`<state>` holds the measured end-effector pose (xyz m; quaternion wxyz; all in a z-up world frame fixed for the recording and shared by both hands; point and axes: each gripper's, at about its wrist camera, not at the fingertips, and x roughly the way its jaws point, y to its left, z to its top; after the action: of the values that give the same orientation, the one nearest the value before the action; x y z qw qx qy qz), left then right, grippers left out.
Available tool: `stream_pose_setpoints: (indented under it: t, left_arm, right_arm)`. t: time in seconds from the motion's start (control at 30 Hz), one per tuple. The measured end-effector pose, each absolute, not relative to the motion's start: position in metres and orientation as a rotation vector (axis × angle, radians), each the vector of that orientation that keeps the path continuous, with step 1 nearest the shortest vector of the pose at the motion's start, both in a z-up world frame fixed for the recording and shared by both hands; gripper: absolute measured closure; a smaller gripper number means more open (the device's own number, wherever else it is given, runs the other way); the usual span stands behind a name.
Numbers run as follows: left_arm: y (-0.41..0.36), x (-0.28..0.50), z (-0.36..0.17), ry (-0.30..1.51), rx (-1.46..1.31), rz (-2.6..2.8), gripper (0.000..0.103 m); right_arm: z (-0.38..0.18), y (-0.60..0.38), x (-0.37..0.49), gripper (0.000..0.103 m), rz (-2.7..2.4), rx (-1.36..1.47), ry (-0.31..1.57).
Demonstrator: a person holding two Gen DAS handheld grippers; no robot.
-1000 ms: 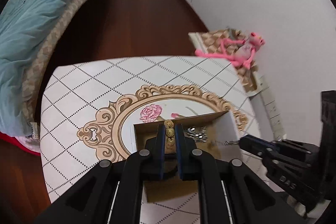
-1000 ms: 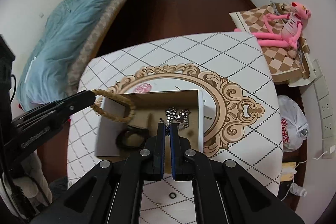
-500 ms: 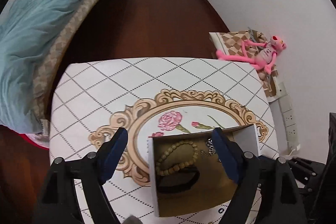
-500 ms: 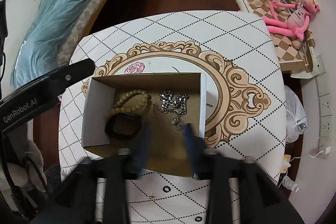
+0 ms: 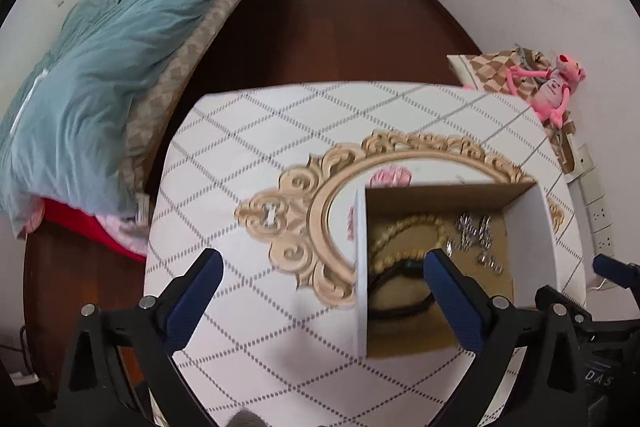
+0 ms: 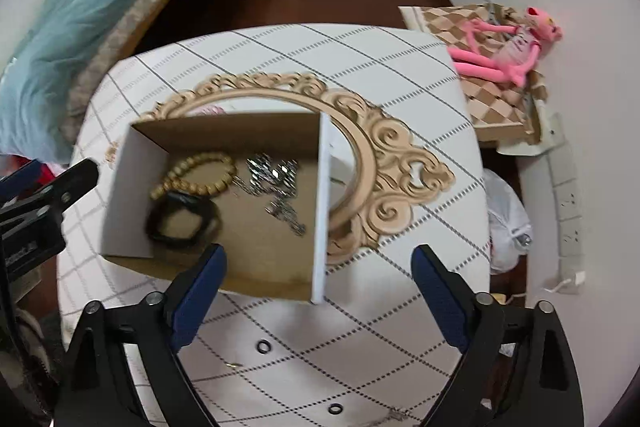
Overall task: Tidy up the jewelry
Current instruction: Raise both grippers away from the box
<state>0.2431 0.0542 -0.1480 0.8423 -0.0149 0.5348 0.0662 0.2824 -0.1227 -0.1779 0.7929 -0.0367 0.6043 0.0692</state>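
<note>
An open cardboard box (image 6: 324, 203) stands on the white patterned table (image 6: 400, 67). In it lie a tan bead bracelet (image 6: 200, 171), a black bracelet (image 6: 180, 223) and a silver chain (image 6: 276, 183). The box (image 5: 528, 227) also shows in the left wrist view, with the bead bracelet (image 5: 404, 231) and silver chain (image 5: 476, 235) inside. My left gripper (image 5: 320, 291) is open and empty above the box's left side. My right gripper (image 6: 318, 287) is open and empty over the box's near right corner. Two small black rings (image 6: 263, 347) (image 6: 334, 408) lie on the table near the right gripper.
A bed with a blue quilt (image 5: 100, 67) stands to the left of the table. A pink plush toy (image 6: 504, 47) lies on a checkered board by the right wall. A white plastic bag (image 6: 508, 223) sits on the floor at the right. Dark wood floor lies beyond the table.
Both grippers have opened. The left let the bead bracelet go into the box and the right let go of the silver chain. Both have pulled back and up from the box.
</note>
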Motion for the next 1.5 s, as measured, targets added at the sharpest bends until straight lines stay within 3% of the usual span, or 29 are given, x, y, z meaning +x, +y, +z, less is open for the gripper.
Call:
stream_pose_setpoints:
  t: [0.33, 1.13, 1.5]
  left_arm:
    - [0.046, 0.208, -0.147, 1.123, -0.017, 0.15, 0.0]
    - [0.033, 0.112, -0.053, 0.921, -0.023, 0.194, 0.0]
    - [0.032, 0.094, -0.045, 0.903, -0.03, 0.21, 0.0]
  right_arm:
    - [-0.18, -0.122, 0.259, 0.004, 0.134, -0.074, 1.269]
    - [-0.066, -0.136, 0.161, 0.004, 0.1, -0.077, 0.978]
    - [-0.048, -0.135, 0.137, 0.004, 0.138, -0.035, 0.943]
